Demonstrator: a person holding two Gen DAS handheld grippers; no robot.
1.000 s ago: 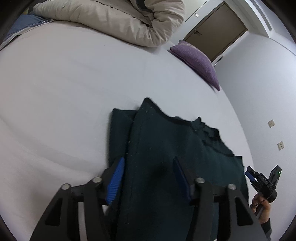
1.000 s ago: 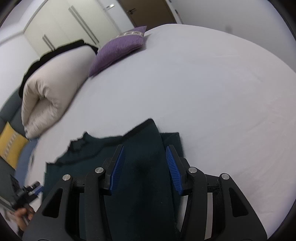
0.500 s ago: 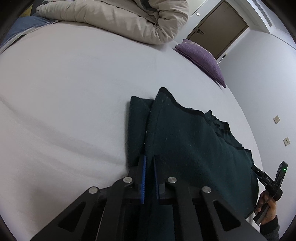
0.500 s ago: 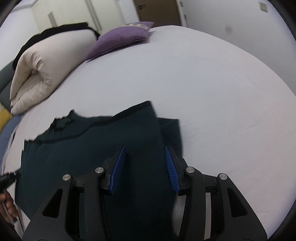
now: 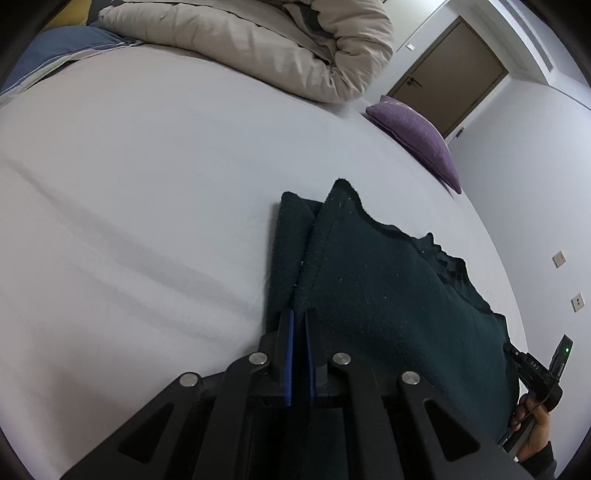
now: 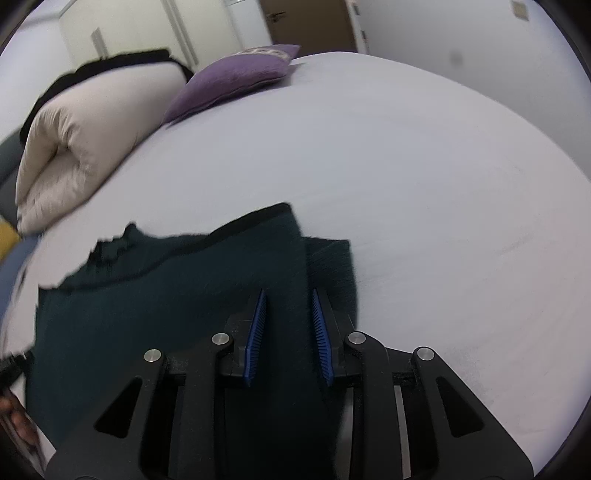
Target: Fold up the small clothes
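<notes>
From my left tool (image 5: 299, 325) I see the dark green sweater (image 5: 388, 295) lying on the white bed (image 5: 147, 184), partly folded, with one sleeve doubled under along the sweater's left edge. My left tool's blue pads (image 5: 289, 354) are pressed nearly together, pinching the sweater's fabric right at that folded edge near the hem. My right tool (image 6: 288, 306) sits over the same garment (image 6: 166, 295) from the opposite end; its blue pads (image 6: 255, 332) stand spread with the cloth lying between them, and I cannot tell whether they touch it. In the left view that right tool (image 5: 539, 373) appears at the sweater's far side, gripped by a hand (image 5: 533, 432), with a small green light on it. Beyond the sweater's neckline a purple cushion (image 5: 417, 144) rests at the bed's edge, and a rolled beige duvet (image 5: 258, 44) lies further along from the cushion. Behind the cushion stands a brown door (image 5: 450, 85), and white wardrobe doors (image 6: 155, 33) show in the right view behind the duvet (image 6: 85, 140).
</notes>
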